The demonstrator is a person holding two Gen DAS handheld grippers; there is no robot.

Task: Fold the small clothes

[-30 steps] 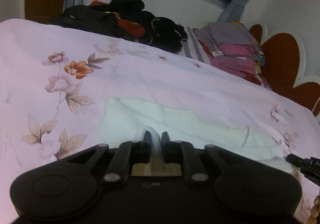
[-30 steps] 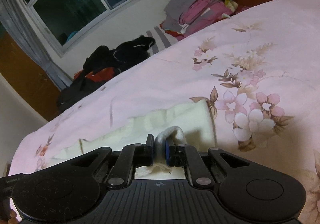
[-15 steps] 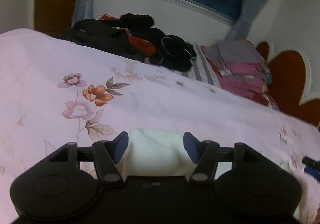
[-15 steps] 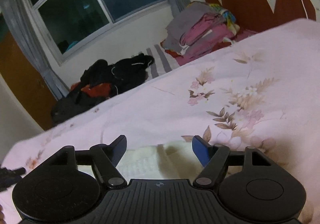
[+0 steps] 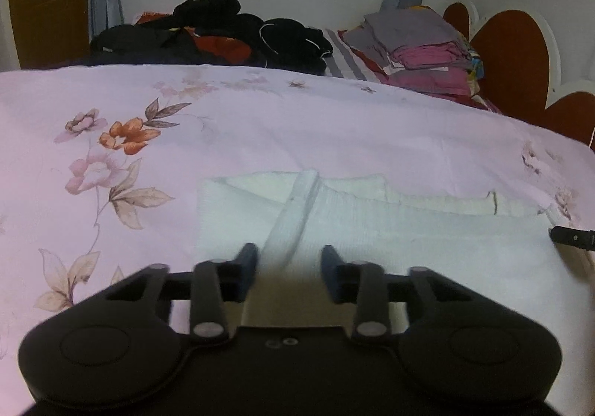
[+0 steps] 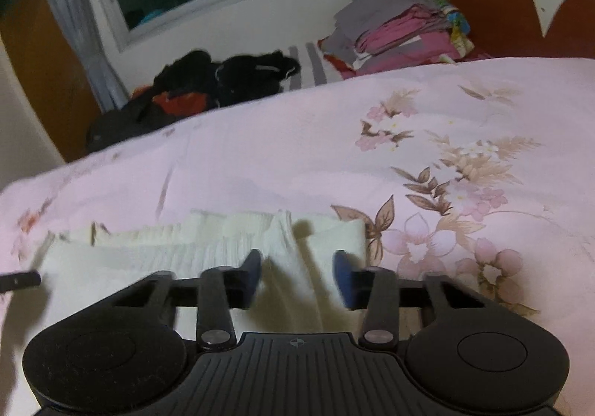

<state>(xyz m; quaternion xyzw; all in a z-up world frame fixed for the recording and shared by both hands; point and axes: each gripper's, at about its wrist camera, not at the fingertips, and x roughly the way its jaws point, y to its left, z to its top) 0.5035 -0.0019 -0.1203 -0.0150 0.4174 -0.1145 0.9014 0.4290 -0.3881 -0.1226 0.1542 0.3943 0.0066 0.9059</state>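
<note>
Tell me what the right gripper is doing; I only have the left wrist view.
Observer: The right gripper is open over the white garment. Its jaws have just been closing, with a raised fold between them, not pinched.
Operator: Report where the garment's right end lies.
Observer: It ends flat beside a brown-leaved flower print on the pink sheet.

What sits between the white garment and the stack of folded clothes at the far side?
Only bare floral bedspread between the white garment and the stack of folded clothes, shown in both wrist views.
</note>
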